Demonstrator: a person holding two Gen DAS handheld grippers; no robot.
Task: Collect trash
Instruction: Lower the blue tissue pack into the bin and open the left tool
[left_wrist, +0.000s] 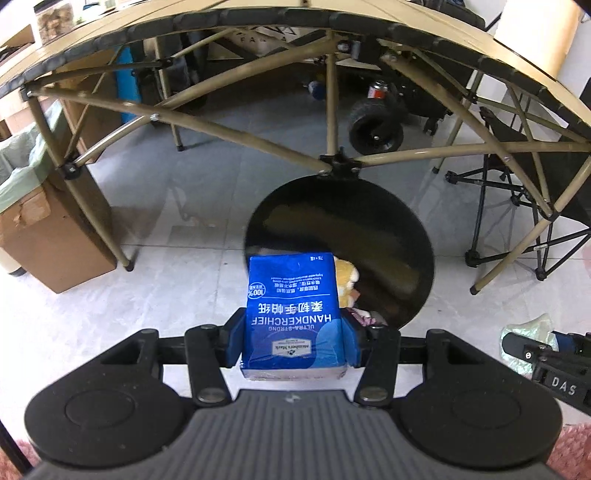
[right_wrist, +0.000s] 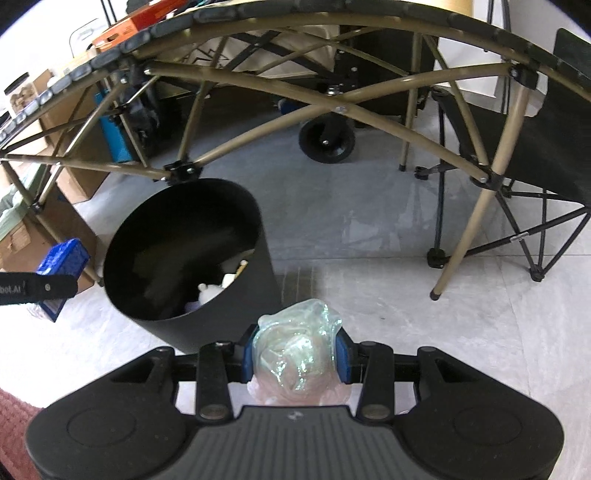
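Observation:
My left gripper (left_wrist: 293, 334) is shut on a blue handkerchief pack (left_wrist: 293, 314), which hangs over the near rim of the black round trash bin (left_wrist: 388, 236). Yellow and pink scraps lie inside the bin. My right gripper (right_wrist: 295, 356) is shut on a crumpled clear-green plastic bag (right_wrist: 297, 350), just right of and in front of the same bin (right_wrist: 221, 317), above the floor. In the right wrist view the left gripper's finger (right_wrist: 44, 288) and the blue pack (right_wrist: 62, 262) show at the far left. The right gripper (left_wrist: 546, 358) with its bag (left_wrist: 532, 328) shows at the right edge of the left wrist view.
A folding table with tan crossed legs (left_wrist: 332, 110) arches over the bin. A cardboard box (left_wrist: 48, 236) stands at the left, a black folding chair (right_wrist: 535, 147) at the right, a wheeled cart (right_wrist: 327, 142) behind. A pink rug (left_wrist: 569, 454) lies at the near edge.

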